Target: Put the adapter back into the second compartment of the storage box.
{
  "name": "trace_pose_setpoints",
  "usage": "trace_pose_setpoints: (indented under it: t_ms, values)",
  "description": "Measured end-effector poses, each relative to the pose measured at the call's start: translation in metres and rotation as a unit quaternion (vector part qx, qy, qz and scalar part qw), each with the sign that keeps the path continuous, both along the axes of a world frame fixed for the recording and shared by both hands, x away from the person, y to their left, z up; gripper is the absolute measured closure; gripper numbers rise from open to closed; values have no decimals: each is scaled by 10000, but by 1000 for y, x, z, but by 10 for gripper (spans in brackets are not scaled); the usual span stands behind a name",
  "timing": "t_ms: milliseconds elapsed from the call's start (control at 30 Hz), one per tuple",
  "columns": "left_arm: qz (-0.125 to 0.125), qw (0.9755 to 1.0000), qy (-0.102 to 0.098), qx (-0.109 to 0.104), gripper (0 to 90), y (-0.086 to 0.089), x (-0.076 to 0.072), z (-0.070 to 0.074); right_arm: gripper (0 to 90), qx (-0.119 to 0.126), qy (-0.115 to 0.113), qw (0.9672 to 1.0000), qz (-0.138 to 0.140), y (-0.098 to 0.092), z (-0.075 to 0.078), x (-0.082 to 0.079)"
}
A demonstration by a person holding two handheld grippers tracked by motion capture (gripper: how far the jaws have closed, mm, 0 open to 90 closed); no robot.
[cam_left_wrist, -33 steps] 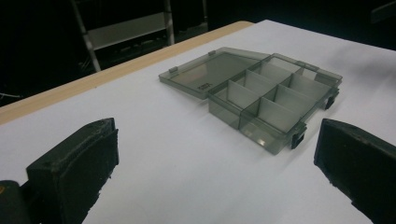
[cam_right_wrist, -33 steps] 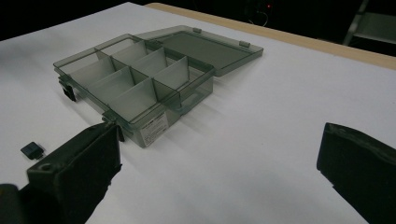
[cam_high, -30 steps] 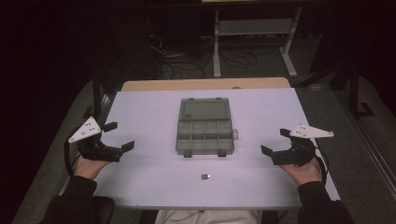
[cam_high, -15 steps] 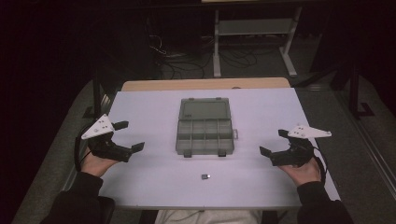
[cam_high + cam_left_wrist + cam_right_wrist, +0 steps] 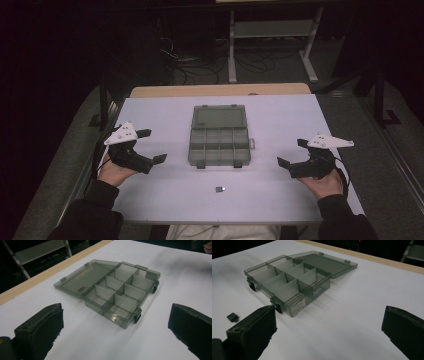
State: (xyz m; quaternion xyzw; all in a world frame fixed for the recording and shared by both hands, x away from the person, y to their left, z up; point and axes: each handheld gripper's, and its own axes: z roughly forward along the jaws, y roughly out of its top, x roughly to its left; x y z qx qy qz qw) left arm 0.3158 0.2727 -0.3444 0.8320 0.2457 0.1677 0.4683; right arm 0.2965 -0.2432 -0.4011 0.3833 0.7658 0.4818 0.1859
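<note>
While both grippers, left gripper (image 5: 149,146) and right gripper (image 5: 291,152), gape wide and empty, the open compartment box (image 5: 219,136) lies centre-frame between them, long axis running toward the top edge.

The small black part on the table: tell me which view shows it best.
The right gripper view: the black part lies close at the left edge, near the box, its blocky shape plain. In the high view it is a tiny speck in front of the box.
</note>
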Motion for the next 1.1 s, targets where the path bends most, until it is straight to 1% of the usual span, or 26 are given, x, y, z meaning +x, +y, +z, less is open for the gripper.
trace_pose_setpoints:
  t_ms: [200, 233, 367, 633, 1000, 1067, 1100]
  values:
    - [-114, 9999, 49, 73, 0, -7, 2, -2, 0, 0, 13, 10000, 15, 0, 0, 0]
    - [-160, 9998, 90, 100, 0, -12, 2, -3, 0, -8, 17, 10000, 20, 0, 0, 0]
    - [-242, 9995, 151, 141, 0, -17, 4, -5, 0, -12, 13, 10000, 27, 1, 0, 0]
    - [-427, 9985, 238, 243, 0, -33, 7, -8, 0, -21, 39, 10000, 44, 1, -1, 0]
    - [-646, 9964, 349, 431, 0, -52, 9, -16, 0, -45, 44, 10000, 66, 2, -1, 1]
    - [-737, 9950, 381, 549, 0, -58, 9, -19, 0, -53, 44, 9999, 74, 2, -1, 1]
    - [-758, 9948, 394, 555, 0, -60, 9, -20, 0, -55, 53, 9999, 73, 3, -1, 1]
